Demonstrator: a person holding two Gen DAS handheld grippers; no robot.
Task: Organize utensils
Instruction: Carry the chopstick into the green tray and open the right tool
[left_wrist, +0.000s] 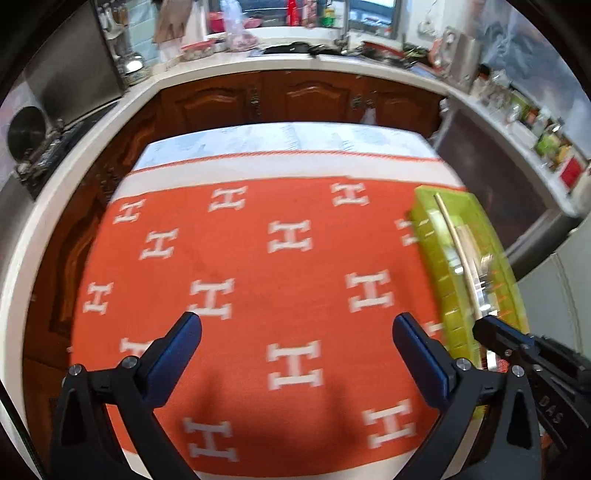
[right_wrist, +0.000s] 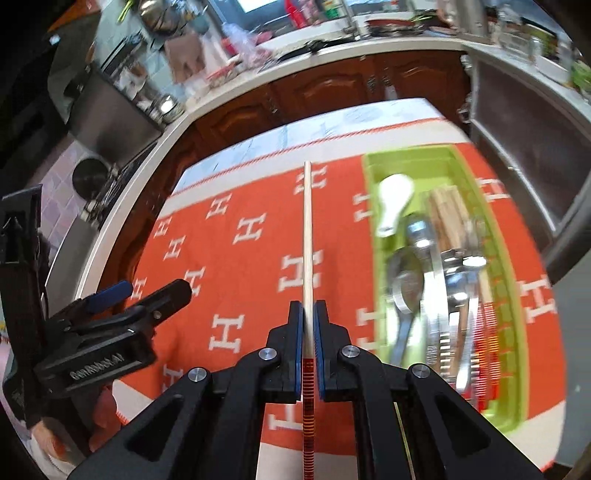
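Observation:
My right gripper (right_wrist: 308, 308) is shut on a single wooden chopstick (right_wrist: 307, 229) with a red striped end, held above the orange cloth just left of the green utensil tray (right_wrist: 513, 295). The tray holds a white spoon (right_wrist: 393, 201), metal spoons (right_wrist: 410, 288) and wooden chopsticks (right_wrist: 448, 218). My left gripper (left_wrist: 295, 328) is open and empty over the orange cloth. In the left wrist view the tray (left_wrist: 443, 266) lies at the right, with the chopstick (left_wrist: 456, 247) above it and the right gripper (left_wrist: 495, 334) behind. The left gripper (right_wrist: 147, 291) shows at the left of the right wrist view.
The orange cloth with white H marks (left_wrist: 258, 266) covers the table. A kitchen counter (left_wrist: 295, 62) with wooden cabinets (left_wrist: 306, 98) curves around the far side, crowded with jars and dishes. A stove (left_wrist: 48, 147) stands at the left.

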